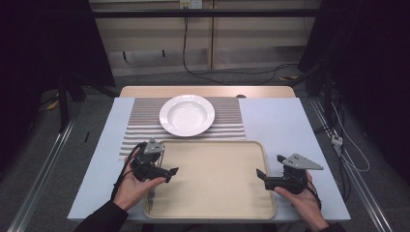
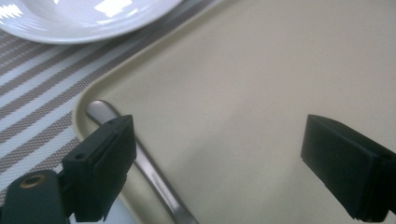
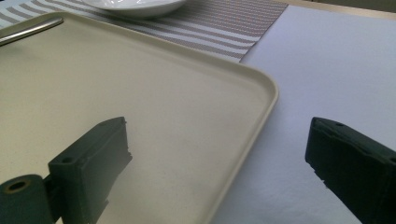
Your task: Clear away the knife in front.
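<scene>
A beige tray lies on the near half of the table. A metal utensil handle rests in the tray along its left rim, also seen as a utensil at the far corner in the right gripper view. My left gripper hovers over the tray's left side, open, its left jaw just above the handle and nothing between the jaws. My right gripper is open and straddles the tray's right rim without touching it.
A white plate sits on a striped placemat behind the tray. White table surface stretches to the right of the tray. Cables trail on the floor beyond the table.
</scene>
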